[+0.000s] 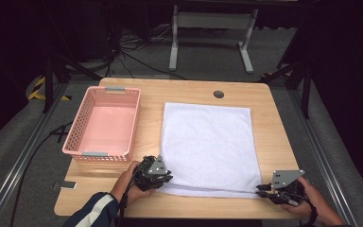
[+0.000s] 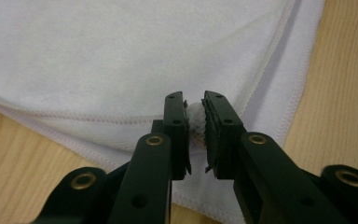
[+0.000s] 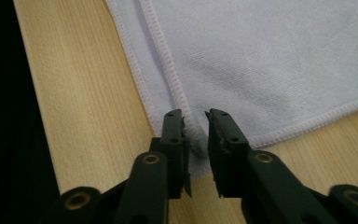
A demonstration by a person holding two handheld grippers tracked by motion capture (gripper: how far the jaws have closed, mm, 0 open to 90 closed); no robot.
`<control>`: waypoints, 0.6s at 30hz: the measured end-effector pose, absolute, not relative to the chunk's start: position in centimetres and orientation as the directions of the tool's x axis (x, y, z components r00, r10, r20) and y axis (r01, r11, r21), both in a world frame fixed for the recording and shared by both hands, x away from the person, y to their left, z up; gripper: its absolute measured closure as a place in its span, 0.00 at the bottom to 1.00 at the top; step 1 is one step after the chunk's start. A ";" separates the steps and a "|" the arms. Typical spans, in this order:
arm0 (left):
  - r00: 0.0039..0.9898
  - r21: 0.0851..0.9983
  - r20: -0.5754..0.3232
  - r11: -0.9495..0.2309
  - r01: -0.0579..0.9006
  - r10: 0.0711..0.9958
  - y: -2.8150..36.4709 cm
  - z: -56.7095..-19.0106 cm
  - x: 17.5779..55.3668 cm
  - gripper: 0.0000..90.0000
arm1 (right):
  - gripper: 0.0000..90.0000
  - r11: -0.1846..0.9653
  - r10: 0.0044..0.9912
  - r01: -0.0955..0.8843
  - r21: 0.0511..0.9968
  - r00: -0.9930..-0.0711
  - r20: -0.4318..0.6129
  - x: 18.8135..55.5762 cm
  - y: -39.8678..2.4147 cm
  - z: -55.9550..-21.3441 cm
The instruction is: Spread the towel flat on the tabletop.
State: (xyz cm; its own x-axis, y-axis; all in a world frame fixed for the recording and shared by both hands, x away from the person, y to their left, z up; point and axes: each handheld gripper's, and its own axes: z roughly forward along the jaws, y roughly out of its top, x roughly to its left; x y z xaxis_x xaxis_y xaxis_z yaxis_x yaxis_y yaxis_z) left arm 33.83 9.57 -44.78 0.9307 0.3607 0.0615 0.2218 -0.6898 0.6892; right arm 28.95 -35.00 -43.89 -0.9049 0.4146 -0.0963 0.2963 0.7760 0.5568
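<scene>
A pink perforated basket stood well left of the white towel, obstructing nothing. The towel lay flat, folded double, on the right half of the wooden table, its near edge by the person's hands. The left gripper was clenched on a pinch of cloth at the near-left corner. The right gripper straddled the near-right corner hem, jaws narrowed about the cloth. Beyond the table lay grey floor, cables and a white stand.

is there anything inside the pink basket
No, the pink basket in the high view shows only its bare pink floor, and the white towel lies beside it.
</scene>
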 end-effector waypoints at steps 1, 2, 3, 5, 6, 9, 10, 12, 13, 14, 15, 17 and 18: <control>0.935 0.695 0.036 -0.682 0.229 0.352 9.8 -44.6 33.8 0.89 | 0.86 0.782 0.417 0.297 0.548 -0.903 -0.105 29.0 -34.9 -44.0; 0.936 0.698 0.045 -0.681 0.220 0.349 9.8 -44.5 33.8 0.89 | 0.85 0.786 0.411 0.292 0.545 -0.906 -0.107 29.0 -34.8 -44.0; 0.936 0.697 0.049 -0.683 0.219 0.350 9.9 -44.4 33.7 0.89 | 0.85 0.787 0.412 0.292 0.544 -0.904 -0.110 29.0 -34.8 -44.0; 0.938 0.709 0.039 -0.671 0.217 0.344 10.1 -44.3 33.6 0.92 | 0.85 0.792 0.412 0.291 0.537 -0.903 -0.118 29.1 -34.7 -44.1; 0.938 0.708 0.043 -0.673 0.215 0.345 10.1 -44.3 33.5 0.92 | 0.85 0.793 0.409 0.288 0.536 -0.905 -0.118 29.1 -34.7 -44.1; 0.938 0.703 0.039 -0.676 0.220 0.346 10.2 -44.4 33.5 0.94 | 0.87 0.794 0.409 0.286 0.536 -0.904 -0.125 29.2 -34.6 -44.2; 0.937 0.702 0.038 -0.677 0.223 0.347 10.3 -44.3 33.5 0.94 | 0.91 0.795 0.410 0.286 0.534 -0.903 -0.127 29.2 -34.6 -44.1; 0.938 0.707 0.051 -0.676 0.209 0.343 10.3 -44.1 33.5 0.94 | 0.98 0.801 0.397 0.267 0.535 -0.906 -0.143 29.2 -34.6 -44.1; 0.937 0.711 0.051 -0.671 0.208 0.345 10.4 -43.9 33.4 0.94 | 0.98 0.799 0.401 0.268 0.538 -0.905 -0.145 29.1 -34.6 -44.0; 0.939 0.715 0.050 -0.668 0.204 0.341 10.5 -43.7 33.3 0.95 | 0.99 0.788 0.408 0.271 0.553 -0.902 -0.140 29.2 -34.7 -43.7; 0.937 0.725 0.046 -0.657 0.207 0.345 10.5 -43.5 33.2 0.95 | 0.99 0.785 0.406 0.266 0.560 -0.903 -0.141 29.1 -34.8 -43.5; 0.938 0.725 0.054 -0.660 0.200 0.343 10.8 -43.0 32.9 0.94 | 0.99 0.773 0.408 0.249 0.584 -0.899 -0.157 28.7 -35.1 -42.7; 0.941 0.730 0.054 -0.655 0.192 0.335 11.0 -42.8 32.8 0.94 | 0.99 0.768 0.406 0.243 0.593 -0.900 -0.157 28.6 -35.2 -42.4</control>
